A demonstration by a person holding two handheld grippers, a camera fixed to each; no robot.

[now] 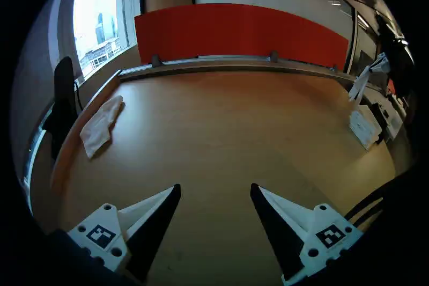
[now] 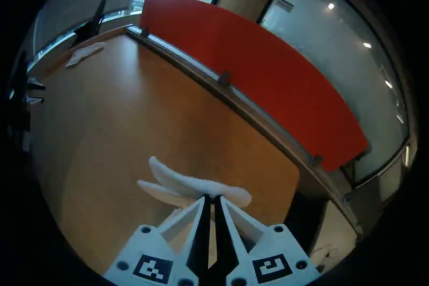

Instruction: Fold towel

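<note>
My right gripper (image 2: 212, 199) has its fingers almost together, shut on the near edge of a white towel (image 2: 193, 184). The towel spreads ahead of the fingertips in two flaps above the wooden table (image 2: 123, 125), close to the table's right-hand corner. In the left gripper view that towel (image 1: 360, 83) appears as a raised white strip at the table's far right edge. A second white towel (image 1: 101, 125) lies crumpled near the table's left edge, also seen far off (image 2: 83, 52) in the right gripper view. My left gripper (image 1: 214, 187) stands open over bare wood, holding nothing.
A red divider panel (image 1: 241, 34) on a grey rail bounds the table's far side. A dark chair (image 1: 63, 98) stands off the left edge by the window. White and dark objects (image 1: 367, 127) sit at the table's right edge. The table drops off at the corner (image 2: 292, 178).
</note>
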